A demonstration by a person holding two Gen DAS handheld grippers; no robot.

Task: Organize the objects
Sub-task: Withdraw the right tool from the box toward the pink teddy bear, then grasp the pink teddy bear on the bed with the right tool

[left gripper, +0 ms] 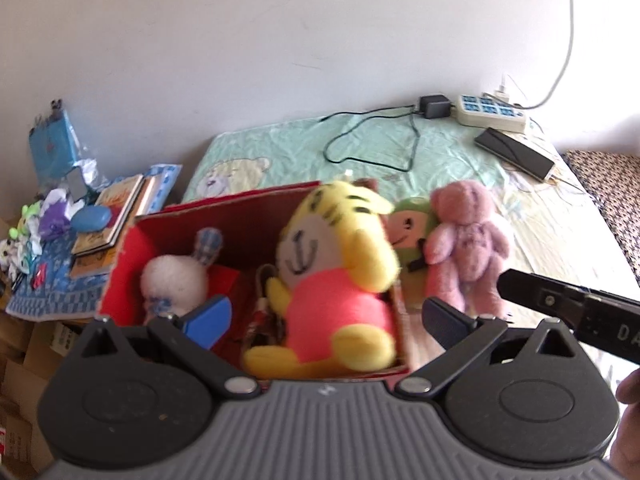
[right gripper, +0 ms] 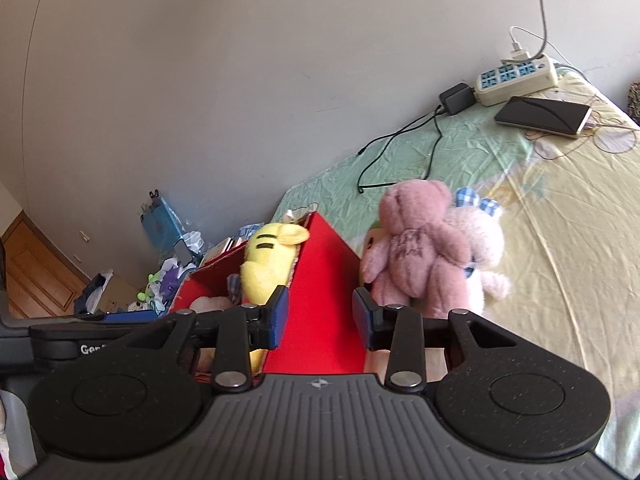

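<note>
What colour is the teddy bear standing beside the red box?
Pink; the teddy bear shows best in the right wrist view.

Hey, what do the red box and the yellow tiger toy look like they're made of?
The red box looks like cardboard with a matte red finish: its walls are thin and flat, and a pale raw edge shows along the rim. The yellow tiger toy looks like soft plush fabric, probably stuffed: its surface is fuzzy, its limbs rounded, and its face and stripes appear stitched or printed on.
</note>
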